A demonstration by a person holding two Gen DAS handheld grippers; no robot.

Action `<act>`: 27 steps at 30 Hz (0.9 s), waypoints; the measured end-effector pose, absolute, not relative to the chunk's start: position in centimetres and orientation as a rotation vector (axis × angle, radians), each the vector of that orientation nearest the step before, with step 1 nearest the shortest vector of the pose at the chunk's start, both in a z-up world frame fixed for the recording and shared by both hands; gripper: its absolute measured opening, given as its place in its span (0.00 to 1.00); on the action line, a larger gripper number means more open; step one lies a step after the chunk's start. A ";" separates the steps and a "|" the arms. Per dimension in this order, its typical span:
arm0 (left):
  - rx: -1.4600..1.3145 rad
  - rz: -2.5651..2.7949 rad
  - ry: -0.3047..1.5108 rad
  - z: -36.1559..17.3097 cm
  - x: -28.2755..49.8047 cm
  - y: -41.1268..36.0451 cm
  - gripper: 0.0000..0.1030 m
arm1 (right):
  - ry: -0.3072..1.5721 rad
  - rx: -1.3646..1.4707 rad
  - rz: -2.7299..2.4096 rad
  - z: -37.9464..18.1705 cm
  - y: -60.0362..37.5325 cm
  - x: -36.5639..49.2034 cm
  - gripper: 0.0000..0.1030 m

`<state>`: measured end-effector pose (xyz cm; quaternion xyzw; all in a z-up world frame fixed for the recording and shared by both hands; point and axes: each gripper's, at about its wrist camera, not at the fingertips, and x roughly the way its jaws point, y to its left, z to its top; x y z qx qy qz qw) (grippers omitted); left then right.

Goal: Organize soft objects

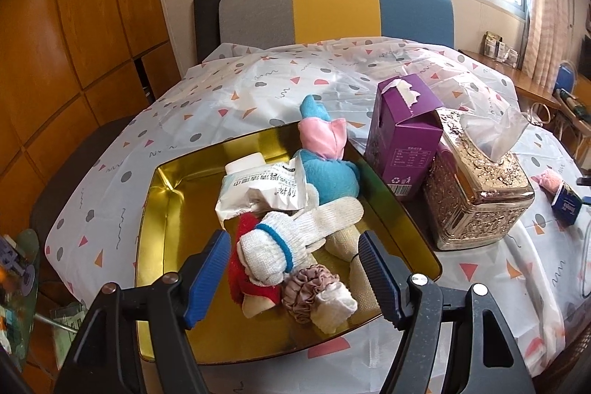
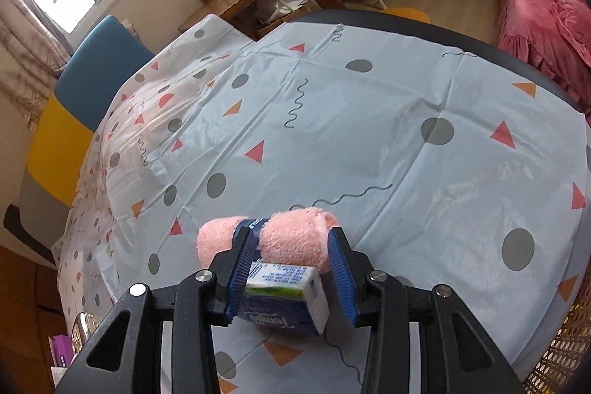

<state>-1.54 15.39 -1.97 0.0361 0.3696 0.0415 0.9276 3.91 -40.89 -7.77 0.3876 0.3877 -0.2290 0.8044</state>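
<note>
Between the right gripper [image 2: 291,268] jaws sits a light, squashy tissue pack [image 2: 286,298], seemingly pinched; the soft pink towel roll [image 2: 273,239] lies at twelve o'clock, best gripped mid-roll. The left gripper [image 1: 295,279] hovers wide and empty.

I can read "Tempo", upside down, in white script on the blue tissue pack [image 2: 286,305]. The purple carton [image 1: 400,139] carries a recycling sign and a barcode; its small table is illegible. The white wipes packet [image 1: 258,194] bears Chinese characters I can't make out.
</note>
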 end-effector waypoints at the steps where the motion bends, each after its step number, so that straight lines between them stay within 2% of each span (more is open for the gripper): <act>1: 0.075 0.082 0.757 -1.9 -1.5 15.3 0.71 | 0.843 0.822 -0.468 -7.8 -40.4 4.2 0.40; 5: 0.088 0.074 0.759 -1.8 -1.2 14.9 0.71 | 0.876 0.765 -0.357 -7.6 -38.3 5.5 0.40; 10: 0.099 0.060 0.754 -1.5 -0.9 14.2 0.71 | 0.877 0.823 -0.088 -7.5 -36.2 7.1 0.40; 13: 0.110 0.050 0.751 -1.4 -0.9 13.7 0.71 | 0.828 0.835 -0.028 -6.7 -35.9 7.0 0.40; 18: 0.128 0.032 0.753 -1.3 -0.7 12.9 0.72 | 0.749 0.873 -0.130 -5.9 -37.8 5.6 0.40; 27: 0.158 -0.007 0.739 -0.9 -0.8 11.1 0.77 | 0.726 1.029 -0.363 -7.7 -42.0 3.1 0.40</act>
